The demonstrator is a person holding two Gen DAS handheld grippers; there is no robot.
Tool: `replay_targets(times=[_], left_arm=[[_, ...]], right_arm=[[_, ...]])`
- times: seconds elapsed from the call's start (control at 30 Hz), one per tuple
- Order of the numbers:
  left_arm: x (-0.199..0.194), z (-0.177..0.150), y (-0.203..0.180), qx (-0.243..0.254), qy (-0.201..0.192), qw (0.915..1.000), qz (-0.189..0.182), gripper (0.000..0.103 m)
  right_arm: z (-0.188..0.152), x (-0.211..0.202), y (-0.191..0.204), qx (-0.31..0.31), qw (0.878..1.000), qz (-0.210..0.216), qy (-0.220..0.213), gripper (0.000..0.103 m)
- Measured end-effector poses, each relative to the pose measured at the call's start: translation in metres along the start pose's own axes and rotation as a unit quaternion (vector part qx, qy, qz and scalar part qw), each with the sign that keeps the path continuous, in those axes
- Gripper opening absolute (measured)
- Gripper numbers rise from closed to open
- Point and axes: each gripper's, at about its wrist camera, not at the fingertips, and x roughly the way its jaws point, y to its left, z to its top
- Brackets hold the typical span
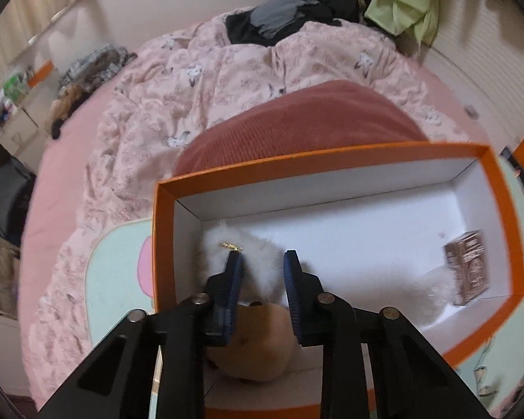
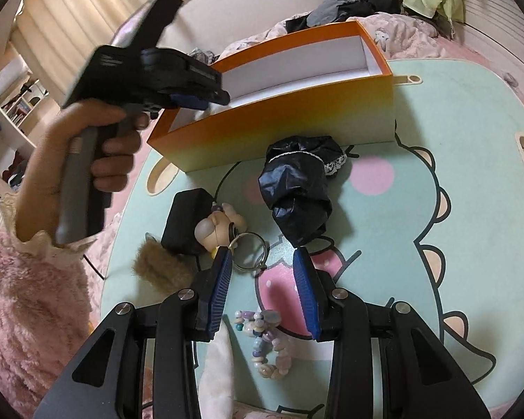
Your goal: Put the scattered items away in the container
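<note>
An orange box with a white inside stands on the mat; the same box shows in the right wrist view. My left gripper hangs over its near left corner. A white and tan plush toy fills the gap, and both pads touch its fur. A small brown carton stands at the box's right end. My right gripper is open above the mat, nothing gripped. A metal key ring on a small figurine lies just past its left fingertip.
On the green cartoon mat lie a crumpled black bundle with lace, a black pouch, a brown fur pompom and a bead bracelet. A hand in a pink fluffy sleeve holds the left gripper. Pink bedding lies beyond.
</note>
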Motion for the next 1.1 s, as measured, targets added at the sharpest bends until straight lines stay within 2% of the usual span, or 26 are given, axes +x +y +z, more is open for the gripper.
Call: replay_targets(times=[0.1, 0.13, 0.27, 0.33, 0.43, 0.57, 0.67, 0.83, 0.93, 1.03, 1.1], left_arm=[[0.0, -0.001, -0.005, 0.012, -0.008, 0.9998, 0.016, 0.021], [0.0, -0.001, -0.005, 0.015, -0.013, 0.9995, 0.023, 0.014], [-0.002, 0.001, 0.002, 0.02, -0.017, 0.9996, 0.009, 0.012], [-0.01, 0.002, 0.01, 0.008, -0.025, 0.9996, -0.012, 0.01], [-0.034, 0.0, 0.026, -0.019, -0.045, 0.9964, -0.07, 0.009], [-0.078, -0.018, 0.046, -0.045, -0.093, 0.986, -0.131, 0.009], [-0.096, -0.049, 0.066, -0.077, -0.12, 0.9749, -0.171, 0.009], [-0.08, -0.111, 0.098, -0.139, -0.108, 0.9617, -0.21, 0.008], [-0.069, -0.131, 0.106, -0.159, -0.108, 0.9595, -0.207, 0.005], [-0.052, -0.138, 0.102, -0.149, -0.086, 0.9626, -0.209, 0.005], [-0.044, -0.143, 0.1, -0.148, -0.074, 0.9633, -0.212, 0.005]], right_arm=[[-0.001, 0.0, -0.002, 0.003, 1.0, 0.003, 0.002, 0.038], [-0.001, 0.0, -0.003, 0.004, 1.0, 0.003, 0.002, 0.038], [-0.001, 0.0, -0.004, 0.004, 1.0, 0.005, 0.003, 0.038], [-0.001, -0.001, -0.005, 0.005, 1.0, 0.006, 0.002, 0.038], [-0.002, -0.001, -0.005, 0.006, 1.0, 0.007, 0.001, 0.038], [-0.002, -0.002, -0.004, 0.003, 1.0, 0.007, -0.001, 0.038], [-0.003, -0.003, -0.004, 0.001, 1.0, 0.008, -0.004, 0.038], [-0.002, -0.006, 0.0, -0.008, 1.0, 0.011, -0.007, 0.038], [0.005, -0.007, 0.006, -0.015, 1.0, 0.021, -0.007, 0.038], [0.023, -0.008, 0.022, -0.031, 0.999, 0.04, -0.003, 0.038], [0.049, -0.008, 0.036, -0.042, 0.997, 0.061, 0.001, 0.038]])
